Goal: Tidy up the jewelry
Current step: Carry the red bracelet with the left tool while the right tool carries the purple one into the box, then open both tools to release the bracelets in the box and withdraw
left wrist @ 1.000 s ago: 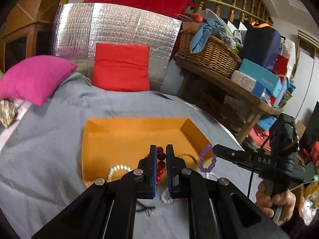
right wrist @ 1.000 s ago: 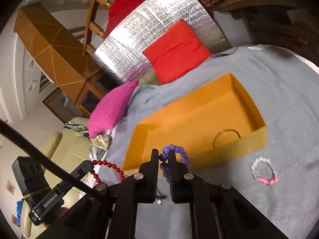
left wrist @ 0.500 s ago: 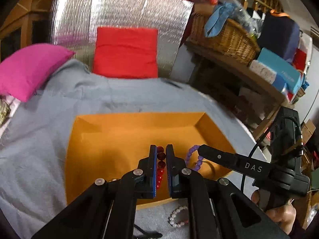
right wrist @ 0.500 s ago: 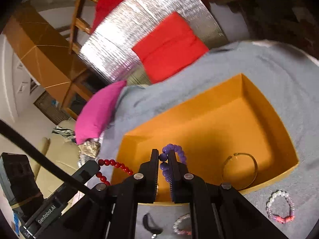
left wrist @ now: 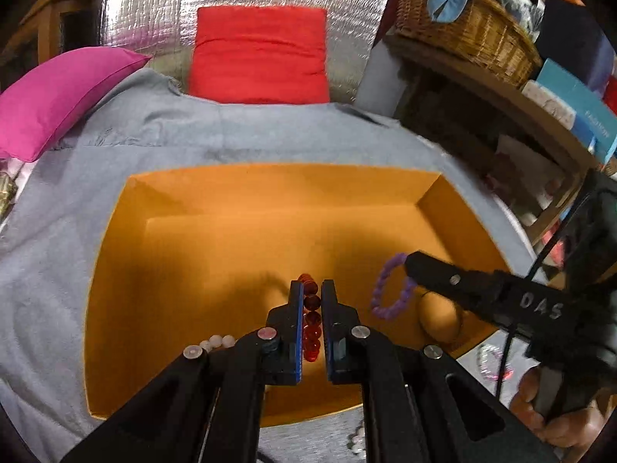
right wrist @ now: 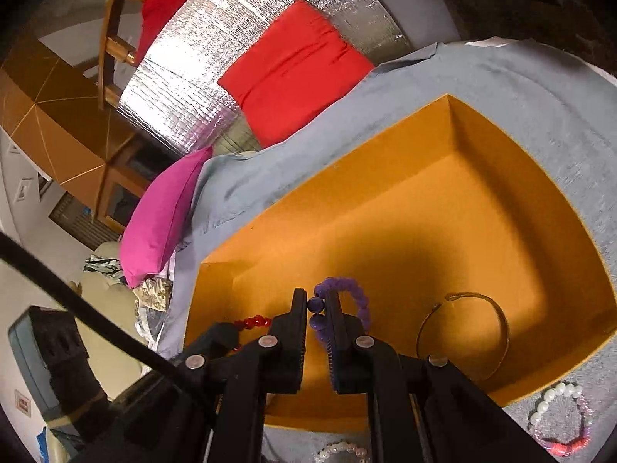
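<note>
Both grippers, left [left wrist: 311, 293] and right [right wrist: 316, 301], were clamped on light, floppy bead bracelets, red [left wrist: 311, 320] and purple [right wrist: 347, 297], over the orange box [right wrist: 443, 123].

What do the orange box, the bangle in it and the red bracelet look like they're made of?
Box: matte orange cardboard, seemingly; folded creases at the corners.
Bangle: thin metal, gold-toned, probably; open-ended band with a slight sheen.
Red bracelet: translucent glossy beads, glass or plastic.
</note>
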### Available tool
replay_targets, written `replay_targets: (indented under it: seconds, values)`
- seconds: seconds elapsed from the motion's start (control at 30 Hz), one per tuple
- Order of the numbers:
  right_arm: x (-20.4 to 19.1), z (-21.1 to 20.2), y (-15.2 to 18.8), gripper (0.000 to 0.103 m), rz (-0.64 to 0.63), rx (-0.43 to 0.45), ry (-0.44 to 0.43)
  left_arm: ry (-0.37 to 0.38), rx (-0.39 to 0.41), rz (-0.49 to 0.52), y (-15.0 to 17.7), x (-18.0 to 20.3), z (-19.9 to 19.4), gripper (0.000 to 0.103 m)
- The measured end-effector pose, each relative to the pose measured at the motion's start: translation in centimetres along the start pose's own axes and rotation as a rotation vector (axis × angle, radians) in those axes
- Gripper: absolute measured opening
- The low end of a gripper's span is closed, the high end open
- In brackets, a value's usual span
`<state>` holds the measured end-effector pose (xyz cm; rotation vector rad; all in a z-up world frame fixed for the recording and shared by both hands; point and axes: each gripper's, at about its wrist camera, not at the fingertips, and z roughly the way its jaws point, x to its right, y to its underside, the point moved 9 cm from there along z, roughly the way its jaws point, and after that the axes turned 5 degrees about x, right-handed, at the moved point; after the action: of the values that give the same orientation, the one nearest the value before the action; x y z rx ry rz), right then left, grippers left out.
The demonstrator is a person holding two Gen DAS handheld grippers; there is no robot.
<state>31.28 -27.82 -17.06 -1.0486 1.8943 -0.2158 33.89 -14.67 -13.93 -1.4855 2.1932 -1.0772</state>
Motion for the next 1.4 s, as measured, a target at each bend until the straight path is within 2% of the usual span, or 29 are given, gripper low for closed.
replay_targets:
  seconds: [0.07,0.1,0.13,0.17,0.2,0.23,0.37,0.43,0.53,0.63,0.83,0.9,1.07,1.4]
  values:
    - [0.1,-0.1,0.1,0.013,0.005,0.005,0.005,-0.049,-0.009,0.024,0.5,-0.1,0.1,0.012]
    - [0.1,-0.3,0.0,0.014,0.010,0.017,0.008,-0.060,-0.013,0.032,0.7,-0.1,0.0,0.017]
    - [0.1,-0.7,-0.2,0.014,0.013,0.023,0.008,-0.069,-0.013,0.039,0.9,-0.1,-0.2,0.030]
    - [0.1,-1.0,-0.3,0.014,0.011,0.031,0.007,-0.080,-0.006,0.042,1.0,-0.1,-0.7,0.038]
    - [0.2,-1.5,-0.5,0.014,0.006,0.043,0.009,-0.098,0.011,0.049,1.0,-0.1,-1.3,0.052]
    - [0.2,-2.0,-0.7,0.014,0.000,0.058,0.016,-0.118,0.029,0.060,1.1,-0.1,-1.9,0.059]
    - [0.5,-3.8,-0.8,0.019,-0.004,0.071,0.021,-0.202,0.080,0.122,1.4,-0.1,-4.5,0.067]
    - [0.5,-4.6,-0.5,0.023,-0.020,0.071,0.035,-0.250,0.098,0.132,1.7,-0.6,-5.8,0.074]
    - [0.4,-5.8,0.1,0.031,-0.020,0.059,0.028,-0.314,0.115,0.130,2.4,-1.5,-7.6,0.077]
    - [0.2,-6.9,0.7,0.047,-0.022,0.060,0.029,-0.354,0.130,0.117,2.9,-2.3,-9.2,0.079]
    - [-0.5,-9.7,2.0,0.050,-0.102,0.066,0.072,-0.420,0.160,0.104,4.4,-3.3,-12.8,0.080]
    - [-1.0,-10.6,2.4,0.058,-0.152,0.067,0.092,-0.425,0.162,0.094,5.0,-3.6,-13.5,0.080]
    - [-1.1,-12.7,4.2,0.059,-0.235,0.073,0.119,-0.442,0.174,0.066,5.9,-4.1,-15.0,0.080]
    - [0.6,-13.0,6.8,0.059,-0.252,0.012,0.157,-0.428,0.180,0.078,6.3,-3.6,-15.3,0.080]
